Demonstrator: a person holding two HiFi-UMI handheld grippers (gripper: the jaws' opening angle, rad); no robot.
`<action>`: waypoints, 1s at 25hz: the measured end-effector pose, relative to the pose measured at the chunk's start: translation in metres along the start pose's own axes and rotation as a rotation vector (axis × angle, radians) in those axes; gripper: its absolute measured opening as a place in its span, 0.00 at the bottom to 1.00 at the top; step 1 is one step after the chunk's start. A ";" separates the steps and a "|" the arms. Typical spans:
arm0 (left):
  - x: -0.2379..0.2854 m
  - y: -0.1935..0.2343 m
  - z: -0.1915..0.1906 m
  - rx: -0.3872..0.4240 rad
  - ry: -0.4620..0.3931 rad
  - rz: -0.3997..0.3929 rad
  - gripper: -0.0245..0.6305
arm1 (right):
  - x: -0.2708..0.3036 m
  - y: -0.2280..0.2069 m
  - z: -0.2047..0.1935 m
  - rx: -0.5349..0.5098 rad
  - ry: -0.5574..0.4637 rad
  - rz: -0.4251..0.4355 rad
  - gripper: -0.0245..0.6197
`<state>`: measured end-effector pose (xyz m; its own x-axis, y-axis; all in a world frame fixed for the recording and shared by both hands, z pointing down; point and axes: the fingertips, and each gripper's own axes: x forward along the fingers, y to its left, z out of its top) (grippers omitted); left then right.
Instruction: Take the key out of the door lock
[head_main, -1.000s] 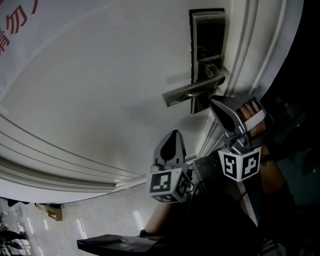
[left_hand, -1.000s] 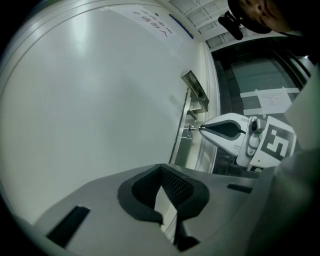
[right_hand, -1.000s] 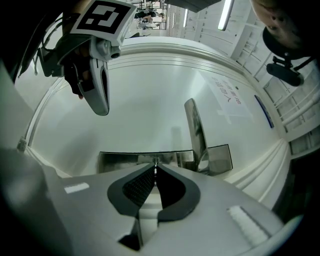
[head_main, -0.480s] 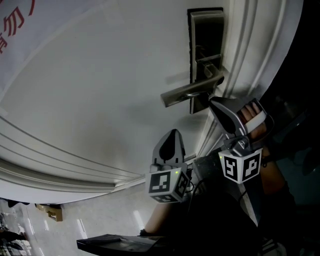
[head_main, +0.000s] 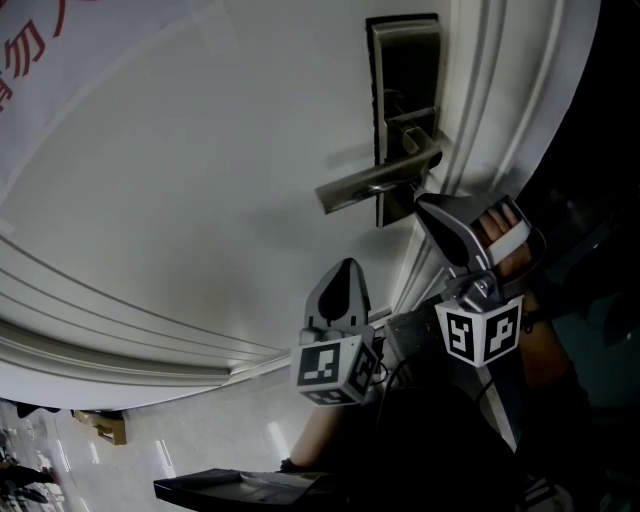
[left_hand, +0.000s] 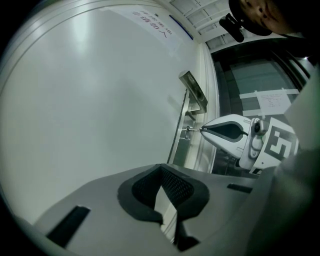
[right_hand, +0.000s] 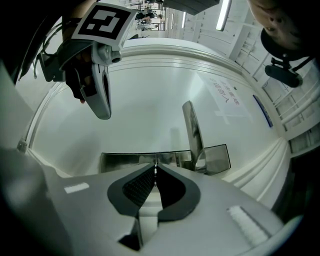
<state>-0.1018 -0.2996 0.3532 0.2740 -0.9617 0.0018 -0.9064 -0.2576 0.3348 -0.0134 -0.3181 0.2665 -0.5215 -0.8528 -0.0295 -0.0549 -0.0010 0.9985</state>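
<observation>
At the lock plate (head_main: 405, 60) the right gripper (head_main: 424, 204) met the door (head_main: 200, 180) nose-first, its jaws drawn almost together and pinching the small metal key (left_hand: 192, 130) at their very tips. A hand (head_main: 503, 232) wrapped the gripper's body from behind and held it level, aimed squarely at the plate. The key stood in the lock just under the lever handle (head_main: 370, 183). Its long axis ran straight out from the plate, in line with the gripper, with the outer end pointing back toward the person. In the right gripper view it showed only as a thin sliver (right_hand: 155, 169) between the pad tips. The left gripper (head_main: 347, 268) hung lower and to the left, well apart from the lock. It was level too, facing bare door panel, its jaws closed together on nothing.
</observation>
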 end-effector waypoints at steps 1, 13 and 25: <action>0.000 0.001 0.000 0.001 0.000 0.002 0.04 | 0.000 0.000 0.000 0.001 -0.001 0.000 0.05; 0.002 -0.001 -0.001 0.001 -0.002 0.005 0.04 | -0.006 0.001 -0.002 0.010 -0.009 0.000 0.05; 0.003 -0.004 0.001 -0.010 0.017 0.019 0.04 | -0.011 0.000 -0.002 0.016 -0.013 -0.001 0.05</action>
<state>-0.0978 -0.3014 0.3509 0.2623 -0.9647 0.0245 -0.9081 -0.2382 0.3443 -0.0055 -0.3098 0.2666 -0.5324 -0.8459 -0.0315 -0.0695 0.0066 0.9976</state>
